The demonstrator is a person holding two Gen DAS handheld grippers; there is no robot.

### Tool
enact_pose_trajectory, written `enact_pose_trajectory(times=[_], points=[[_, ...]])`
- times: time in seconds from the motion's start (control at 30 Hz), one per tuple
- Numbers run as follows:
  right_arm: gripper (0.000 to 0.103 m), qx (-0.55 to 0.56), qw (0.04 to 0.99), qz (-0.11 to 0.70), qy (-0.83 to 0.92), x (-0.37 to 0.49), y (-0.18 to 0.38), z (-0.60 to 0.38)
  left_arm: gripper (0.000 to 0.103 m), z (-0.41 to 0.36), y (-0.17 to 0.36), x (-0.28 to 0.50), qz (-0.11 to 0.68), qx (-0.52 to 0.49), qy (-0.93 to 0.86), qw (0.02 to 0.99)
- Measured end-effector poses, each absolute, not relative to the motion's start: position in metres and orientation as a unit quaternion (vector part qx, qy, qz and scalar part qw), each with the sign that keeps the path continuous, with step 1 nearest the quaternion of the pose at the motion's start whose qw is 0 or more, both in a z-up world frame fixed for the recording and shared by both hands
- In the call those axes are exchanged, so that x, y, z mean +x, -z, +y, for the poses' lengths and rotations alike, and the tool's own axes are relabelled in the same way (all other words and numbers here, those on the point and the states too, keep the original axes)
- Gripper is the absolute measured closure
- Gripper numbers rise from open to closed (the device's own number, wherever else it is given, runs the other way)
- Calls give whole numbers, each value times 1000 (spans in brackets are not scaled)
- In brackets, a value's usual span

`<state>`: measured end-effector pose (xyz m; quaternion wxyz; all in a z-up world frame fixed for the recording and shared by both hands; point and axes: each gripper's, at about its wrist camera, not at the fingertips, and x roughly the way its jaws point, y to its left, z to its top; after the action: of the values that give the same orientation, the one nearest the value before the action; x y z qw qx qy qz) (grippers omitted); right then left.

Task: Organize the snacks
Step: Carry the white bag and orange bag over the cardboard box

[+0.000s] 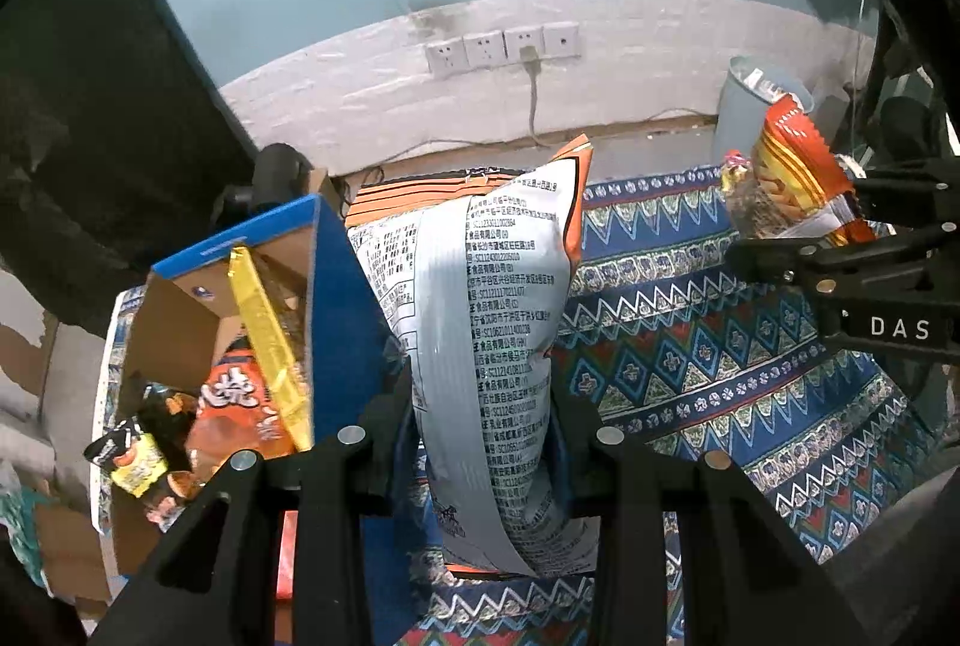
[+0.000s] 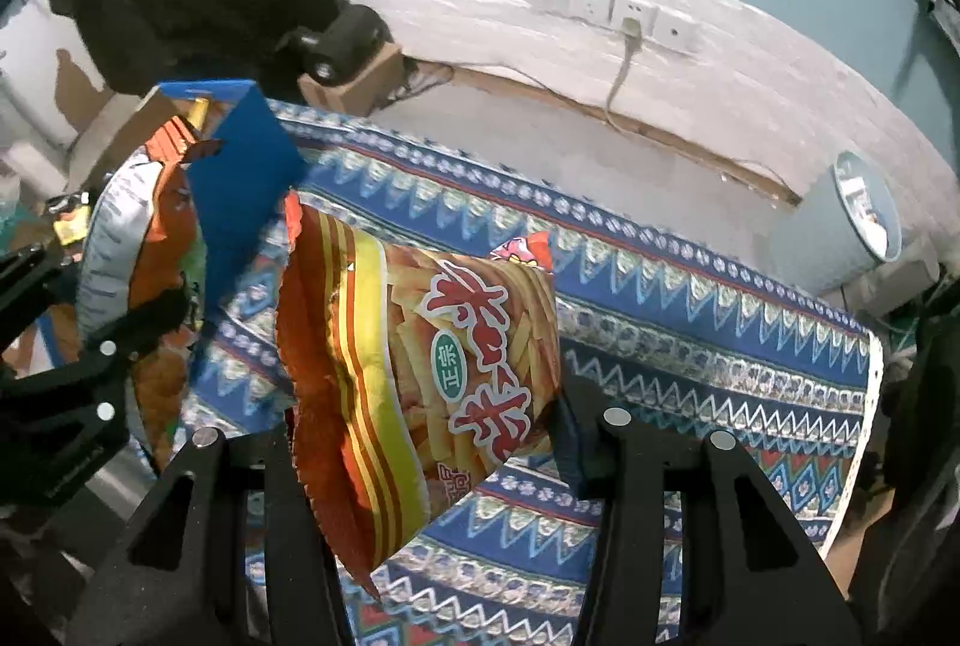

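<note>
Left wrist view: the left gripper (image 1: 486,442) is clamped on a silver-and-orange snack bag (image 1: 480,346) whose long axis runs straight out along the fingers, printed back facing the camera. The open blue cardboard box (image 1: 336,298) stands just to that bag's left — so the left hand looks nearer the box than the right. Inside the box at least three packets show: a gold one, an orange one and a small dark-and-yellow one.

Right wrist view: the right gripper (image 2: 426,442) pinches a red-and-yellow fries bag (image 2: 420,364) by its lower part, the bag tilted up and left, clear of the patterned tablecloth (image 2: 690,286). Two bags are held — one per gripper. Apart from one small packet edge behind the fries bag, no loose snack shows on the cloth.
</note>
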<state>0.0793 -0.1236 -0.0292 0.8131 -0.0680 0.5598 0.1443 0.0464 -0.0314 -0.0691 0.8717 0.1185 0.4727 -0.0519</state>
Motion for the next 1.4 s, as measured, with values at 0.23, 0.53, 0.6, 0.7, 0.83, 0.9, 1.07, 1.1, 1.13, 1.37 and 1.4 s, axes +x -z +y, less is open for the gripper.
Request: enact_pose_trajectory(times=[0.23,0.53,0.6,0.7,0.83,0.9,1.07,1.1,1.13,1.37,1.4], points=[[57,-76,818,543,-177,77,6,-88,67,-3,47,34,452,107,40,885],[57,-90,817,529,-213,82,-6,-37,67,50,32,22,433,87,1,897],[57,-95,815,526,-223,84,-8,-22,67,60,33,20,433,84,-8,898],[57,-103,812,523,-236,87,-8,-2,67,77,35,17,433,77,-21,898],[57,-115,807,521,-253,89,-7,25,67,102,36,13,434,66,-39,897],[57,-122,804,520,-262,90,-5,39,67,113,37,11,435,60,-47,897],[57,-136,797,518,-278,92,-2,74,67,143,40,8,438,41,-70,896],[57,-138,796,518,-282,93,-1,81,67,150,42,7,439,36,-75,895],[57,-140,794,519,-285,93,0,88,67,154,42,6,439,33,-78,894],[57,-150,777,533,-299,103,17,124,67,193,53,8,452,3,-111,885],[57,-152,774,536,-301,106,21,131,67,199,55,9,455,0,-118,882]])
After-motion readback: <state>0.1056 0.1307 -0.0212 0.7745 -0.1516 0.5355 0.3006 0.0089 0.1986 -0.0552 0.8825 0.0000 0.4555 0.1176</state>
